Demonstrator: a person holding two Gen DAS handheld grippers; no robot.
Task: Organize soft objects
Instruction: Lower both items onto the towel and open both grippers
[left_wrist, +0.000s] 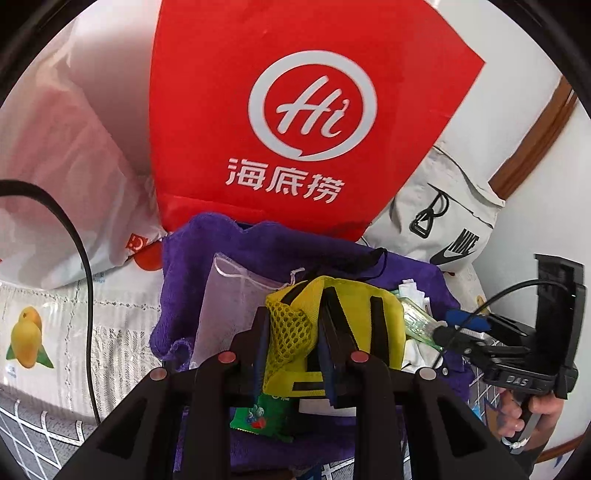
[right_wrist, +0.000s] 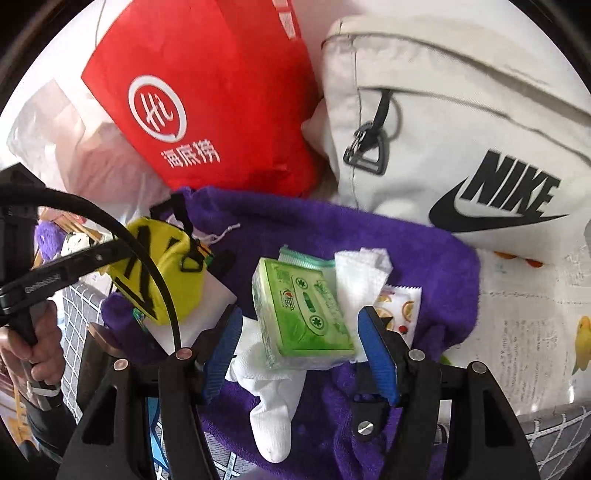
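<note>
- In the left wrist view, the left claw (left_wrist: 291, 350) pinched a yellow pouch (left_wrist: 332, 325) with black stripes and a mesh pocket, its blue pads pressed against the mesh side.
- The pouch sat above a purple towel (left_wrist: 229, 258) that lay spread over a patterned sheet printed with mangoes (left_wrist: 48, 332).
- A sheer drawstring bag (left_wrist: 229, 295) lay on the towel just left of the pouch, and a small green packet (left_wrist: 258, 417) showed below the claw.
- Behind the towel stood a red paper bag (left_wrist: 303, 110) with a white "Hi" logo; a clear plastic bag (left_wrist: 55, 147) lay to its left and a grey Nike bag (left_wrist: 443, 221) to its right.
- At the right edge the right claw (left_wrist: 461, 325) reached in over a green tissue pack (left_wrist: 421, 325), with a hand (left_wrist: 532, 417) on its handle.
- In the right wrist view, the right claw (right_wrist: 295, 343) was spread, its blue pads standing either side of the green tissue pack (right_wrist: 303, 314) without touching it.
- The pack rested on the purple towel (right_wrist: 406, 258), partly over a white sock (right_wrist: 269, 406), with a crumpled white tissue (right_wrist: 362, 273) and a fruit-printed sachet (right_wrist: 399, 310) just beside it on the right.
- At the left, the yellow pouch (right_wrist: 177, 273) was held by the left claw (right_wrist: 122, 251), whose tips were hidden behind a black cable (right_wrist: 147, 258); the person's hand (right_wrist: 33, 343) gripped that handle.
- The red paper bag (right_wrist: 207, 92) and grey Nike bag (right_wrist: 461, 129) leaned at the towel's far edge.
</note>
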